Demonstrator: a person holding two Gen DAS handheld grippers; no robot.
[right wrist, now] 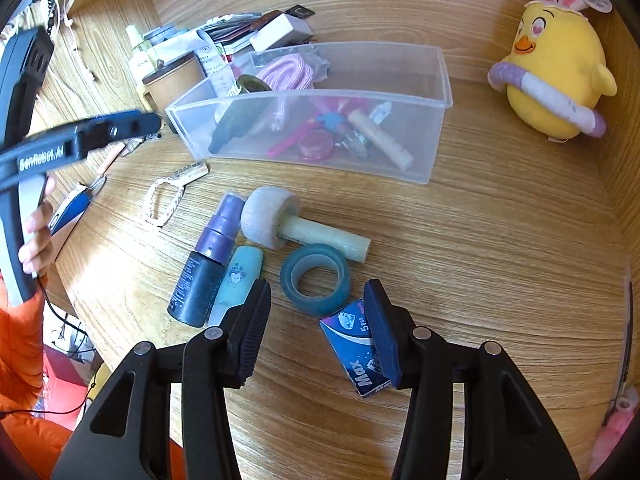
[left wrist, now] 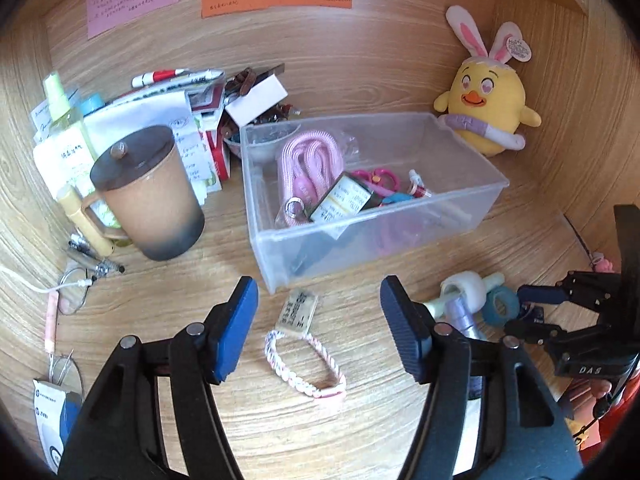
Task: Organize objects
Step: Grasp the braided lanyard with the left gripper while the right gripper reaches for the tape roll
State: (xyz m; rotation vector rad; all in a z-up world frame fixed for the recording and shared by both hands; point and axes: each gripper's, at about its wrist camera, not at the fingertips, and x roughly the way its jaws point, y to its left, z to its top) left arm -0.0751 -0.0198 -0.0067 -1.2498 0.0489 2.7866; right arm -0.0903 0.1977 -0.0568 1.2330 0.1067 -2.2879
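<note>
A clear plastic bin (left wrist: 460,208) (right wrist: 436,64) on the wooden desk holds a pink cord, scissors and small items. My left gripper (left wrist: 320,324) is open above a pink-white braided bracelet (left wrist: 304,364) with a tag (left wrist: 298,314), just in front of the bin. My right gripper (right wrist: 316,324) is open and empty over the desk, between a blue tape roll (right wrist: 316,280) and a blue Max box (right wrist: 354,344). Beside them lie a dark spray bottle (right wrist: 204,276), a teal tube (right wrist: 238,280) and a white mushroom-shaped item (right wrist: 272,220). The bracelet also shows in the right wrist view (right wrist: 162,202).
A brown lidded mug (left wrist: 148,196), a green spray bottle (left wrist: 64,116), papers and markers crowd the back left. A yellow chick plush (left wrist: 488,108) (right wrist: 556,80) stands at the back right. Glasses and cables (left wrist: 72,288) lie left. Wooden walls enclose the desk.
</note>
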